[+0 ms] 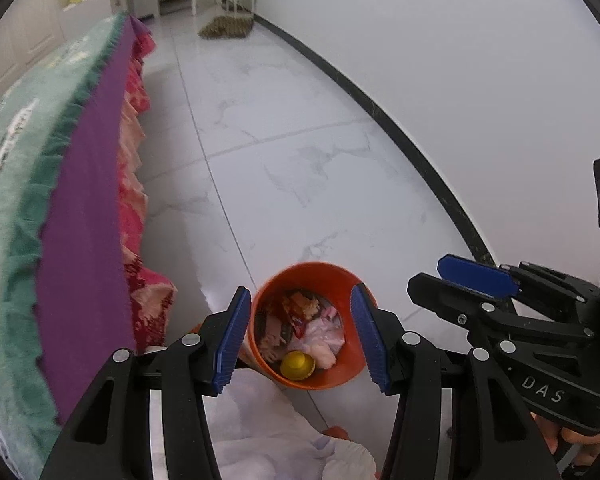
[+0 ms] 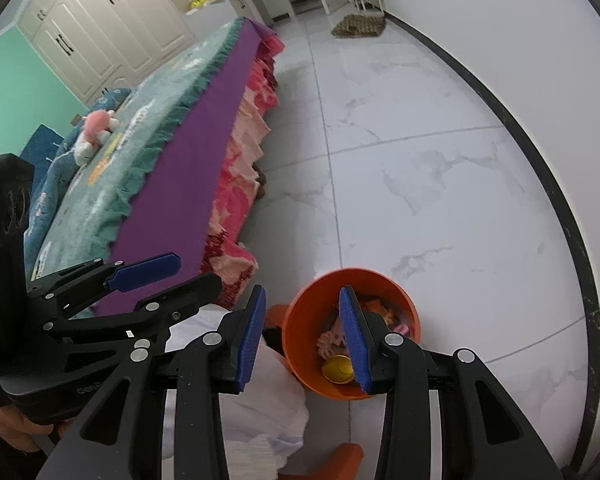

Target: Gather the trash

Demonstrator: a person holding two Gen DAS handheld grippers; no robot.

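An orange bin (image 1: 312, 270) stands on the white floor just beyond both grippers. In it lie coloured wrappers (image 1: 296, 308), crumpled white tissue (image 1: 324, 340) and a yellow round thing (image 1: 297, 365). My left gripper (image 1: 300, 289) hangs above the bin, open, blue pads apart with nothing between them. At the right edge of the left wrist view is my right gripper (image 1: 428, 274). In the right wrist view the right gripper (image 2: 302, 288) is open and empty over the bin's (image 2: 364, 274) near left rim, the yellow thing (image 2: 337, 369) shows inside, and the left gripper (image 2: 196, 270) is beside it.
A bed (image 2: 188, 168) with a teal blanket, purple sheet and pink floral skirt runs along the left, a pink plush toy (image 2: 94, 132) on it. White fabric (image 1: 260, 432) lies under the grippers. A white wall with black skirting (image 2: 540, 168) bounds the right. A mat (image 2: 358, 26) lies far off.
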